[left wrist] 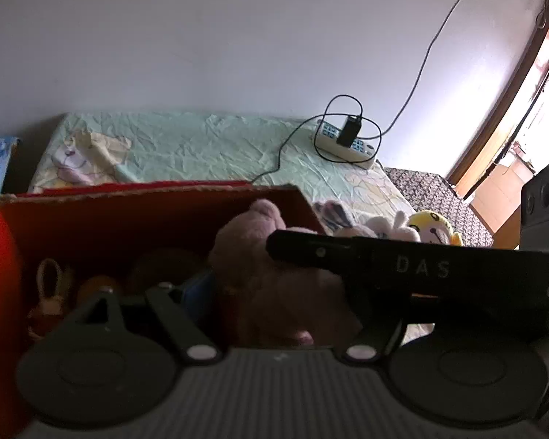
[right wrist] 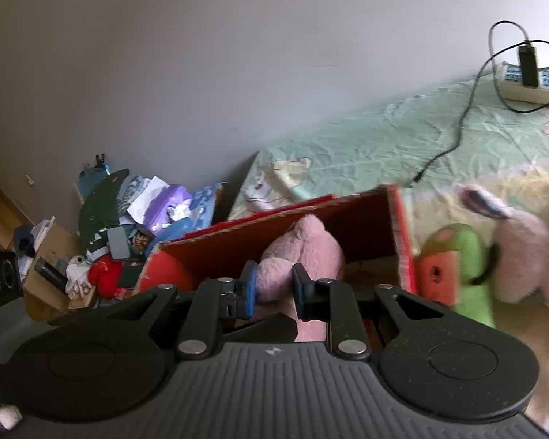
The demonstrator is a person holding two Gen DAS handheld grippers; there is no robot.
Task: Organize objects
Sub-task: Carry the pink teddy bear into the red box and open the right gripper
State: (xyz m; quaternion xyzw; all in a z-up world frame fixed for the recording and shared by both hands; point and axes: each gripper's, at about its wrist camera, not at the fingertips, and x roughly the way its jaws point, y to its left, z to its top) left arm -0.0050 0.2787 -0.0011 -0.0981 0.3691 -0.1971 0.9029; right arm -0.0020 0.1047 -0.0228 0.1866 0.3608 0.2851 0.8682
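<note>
A red cardboard box (right wrist: 351, 205) stands open on the bed and holds several soft toys. A pink plush toy (right wrist: 300, 252) hangs over the box's inside. My right gripper (right wrist: 274, 289) is shut on it, its blue pads pinching the plush from both sides. In the left wrist view the same pink plush toy (left wrist: 252, 241) lies between the jaws of my left gripper (left wrist: 270, 292). One blue pad sits close beside it. The other jaw is hidden behind the right gripper's black finger (left wrist: 347, 259), which crosses from the right.
More soft toys lie on the bed right of the box: a yellow one (left wrist: 433, 226), a white bunny (left wrist: 387, 226), a green and red one (right wrist: 453, 267). A power strip (left wrist: 347, 141) with cables lies by the wall. Clutter (right wrist: 128, 219) is piled left of the bed.
</note>
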